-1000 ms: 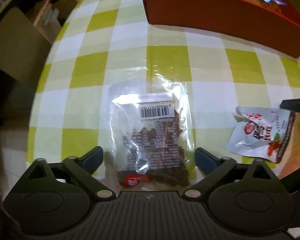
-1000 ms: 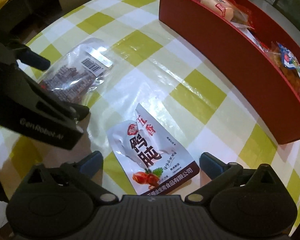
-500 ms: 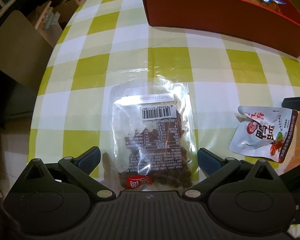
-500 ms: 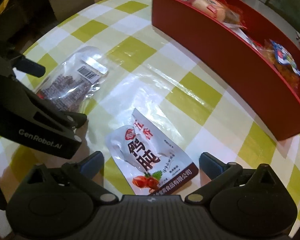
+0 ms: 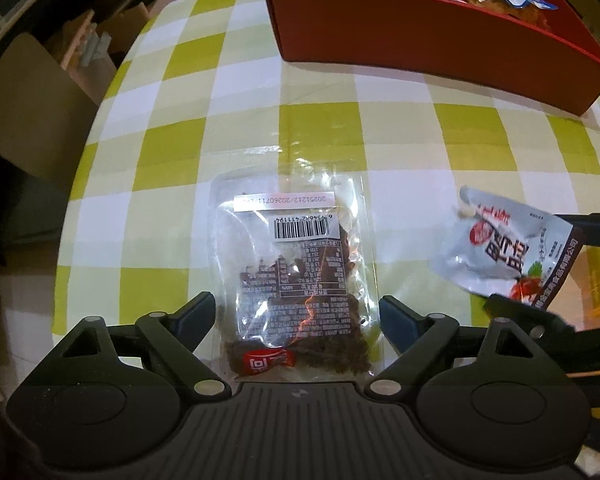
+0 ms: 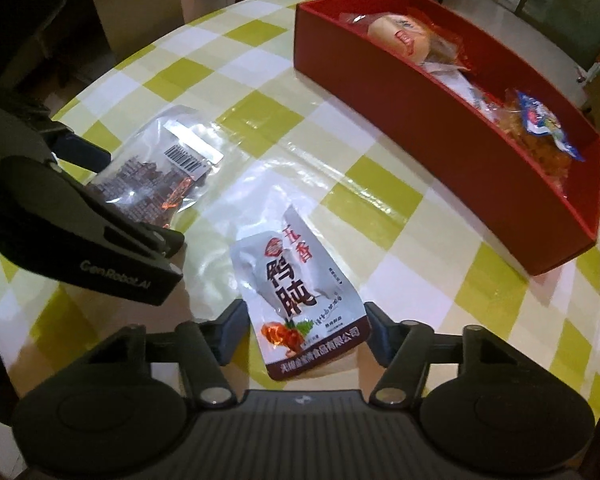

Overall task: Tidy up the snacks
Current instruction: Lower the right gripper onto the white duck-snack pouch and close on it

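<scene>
Near the red box (image 5: 440, 36), both tongs tilt steeply toward the table (image 5: 320, 140); left tongs (image 5: 296, 316), closing, straddle the clear packet (image 5: 296, 264) without gripping it; right tongs (image 6: 306, 320) have closed onto the white pouch (image 6: 296, 288) (lifted, per left view).

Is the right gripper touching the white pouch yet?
Touching: in the right wrist view the right gripper, jaws just closing, pinches the white pouch at both edges.

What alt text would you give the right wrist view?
The right gripper, its jaws just closing, pinches a silver snack pouch on a green-checked tablecloth. A red box of snacks stands beyond; the left gripper straddles a clear packet.
</scene>
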Tool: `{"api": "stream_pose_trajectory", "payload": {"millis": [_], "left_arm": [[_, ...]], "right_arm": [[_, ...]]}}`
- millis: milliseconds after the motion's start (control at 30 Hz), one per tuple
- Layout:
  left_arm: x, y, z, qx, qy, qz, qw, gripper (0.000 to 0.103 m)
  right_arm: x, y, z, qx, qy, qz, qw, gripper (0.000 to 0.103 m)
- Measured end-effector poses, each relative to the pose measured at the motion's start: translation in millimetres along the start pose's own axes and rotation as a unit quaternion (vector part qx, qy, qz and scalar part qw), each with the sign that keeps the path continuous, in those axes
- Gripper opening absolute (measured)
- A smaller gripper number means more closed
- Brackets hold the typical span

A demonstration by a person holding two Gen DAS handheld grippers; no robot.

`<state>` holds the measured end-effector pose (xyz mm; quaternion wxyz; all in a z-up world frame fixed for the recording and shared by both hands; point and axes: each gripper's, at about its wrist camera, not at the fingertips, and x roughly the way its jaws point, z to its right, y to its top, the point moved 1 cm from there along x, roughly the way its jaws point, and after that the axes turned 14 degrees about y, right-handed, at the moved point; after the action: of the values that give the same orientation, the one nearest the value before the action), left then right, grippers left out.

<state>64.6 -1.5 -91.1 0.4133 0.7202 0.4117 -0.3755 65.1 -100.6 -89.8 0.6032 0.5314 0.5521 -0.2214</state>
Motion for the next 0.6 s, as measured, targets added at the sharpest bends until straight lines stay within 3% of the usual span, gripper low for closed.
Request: {"api": "stream_pose_trajectory", "payload": {"millis": [333, 533, 600], "left_arm": [[2, 1, -2, -0.01, -0.007, -0.009, 0.9999, 0.093], [4, 0, -4, -0.011, -0.008, -0.009, 0.9999, 0.097], [6, -1, -4, -0.01, 0.0, -0.007, 0.9999, 0.103]], "right_arm": [[5, 0, -5, -0.025, -0.015, -0.011, 0.999, 0.066], [12, 4, -6, -0.048, -0.037, -0.014, 0.998, 0.086], [15, 6, -6, -0.049, -0.057, -0.019, 0.997, 0.101]]}}
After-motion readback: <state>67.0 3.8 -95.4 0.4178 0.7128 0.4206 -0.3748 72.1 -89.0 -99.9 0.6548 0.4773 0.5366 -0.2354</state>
